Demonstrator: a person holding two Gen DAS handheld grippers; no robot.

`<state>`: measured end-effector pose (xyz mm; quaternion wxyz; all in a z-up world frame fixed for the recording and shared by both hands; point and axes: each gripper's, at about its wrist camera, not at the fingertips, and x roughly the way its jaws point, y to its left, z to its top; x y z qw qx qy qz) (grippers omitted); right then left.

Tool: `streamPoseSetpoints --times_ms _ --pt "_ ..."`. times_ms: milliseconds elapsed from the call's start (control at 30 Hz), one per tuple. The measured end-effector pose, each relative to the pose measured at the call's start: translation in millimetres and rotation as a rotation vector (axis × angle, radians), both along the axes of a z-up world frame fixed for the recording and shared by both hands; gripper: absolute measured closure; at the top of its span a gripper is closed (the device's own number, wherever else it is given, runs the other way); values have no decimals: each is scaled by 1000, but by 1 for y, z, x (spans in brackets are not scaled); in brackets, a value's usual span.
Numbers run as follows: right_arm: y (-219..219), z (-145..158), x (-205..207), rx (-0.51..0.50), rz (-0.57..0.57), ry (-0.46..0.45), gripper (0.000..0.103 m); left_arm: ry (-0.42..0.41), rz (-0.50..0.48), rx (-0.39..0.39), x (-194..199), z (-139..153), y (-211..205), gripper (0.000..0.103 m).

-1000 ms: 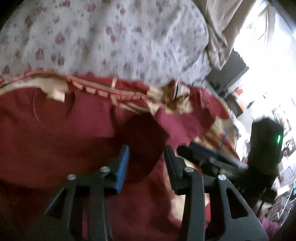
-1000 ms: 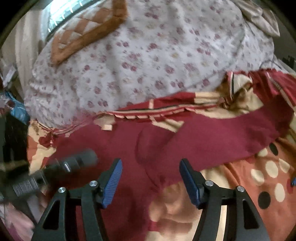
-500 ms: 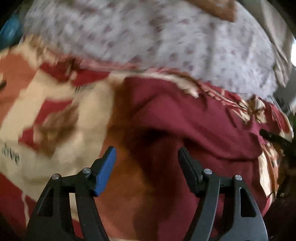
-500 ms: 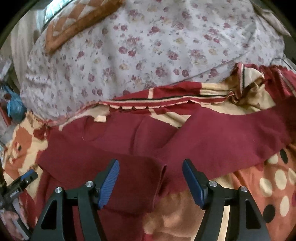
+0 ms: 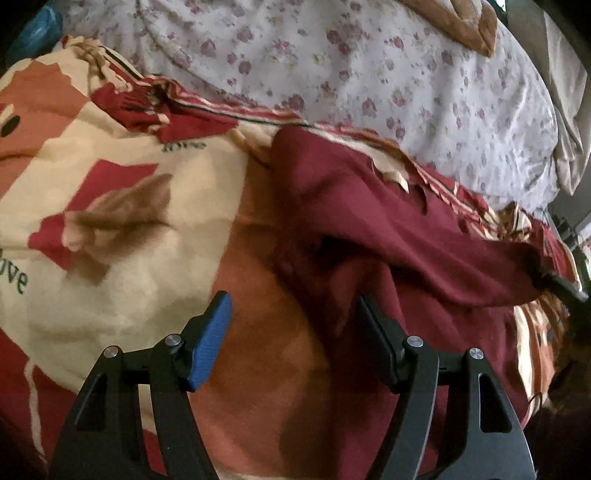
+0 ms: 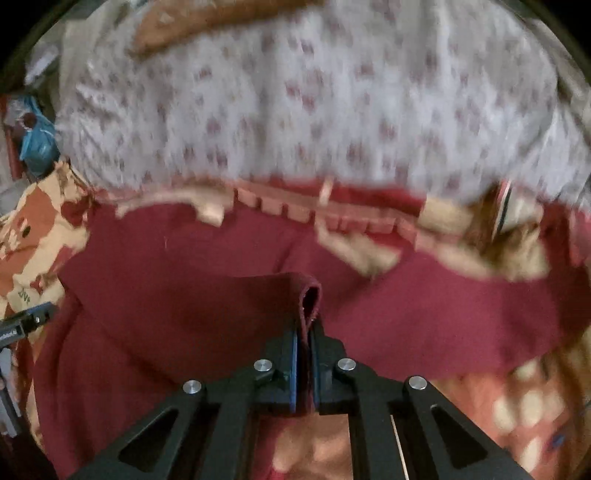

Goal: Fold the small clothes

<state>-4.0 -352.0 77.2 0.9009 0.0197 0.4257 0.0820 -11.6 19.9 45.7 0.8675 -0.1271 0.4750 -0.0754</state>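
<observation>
A dark red garment lies spread on a patterned blanket. My right gripper is shut on a folded edge of the red garment, which sticks up between the pads. In the left wrist view the red garment lies to the right, one part lifted and pulled toward the right gripper's tip. My left gripper is open and empty, above the garment's left edge and the blanket.
A white floral duvet is bunched behind the garment, also in the right wrist view. A brown-trimmed cushion lies on it. A blue bag sits at the far left.
My right gripper has closed on a fold of the red garment. My left gripper has opened and moved left to the garment's left edge.
</observation>
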Motion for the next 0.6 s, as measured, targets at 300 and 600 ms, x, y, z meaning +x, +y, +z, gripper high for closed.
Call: streamPoseSetpoints --times_ms 300,600 --pt "-23 -21 66 -145 -151 -6 98 15 -34 -14 5 2 -5 34" --pt "50 24 52 247 136 -8 54 32 -80 -14 31 -14 -16 34"
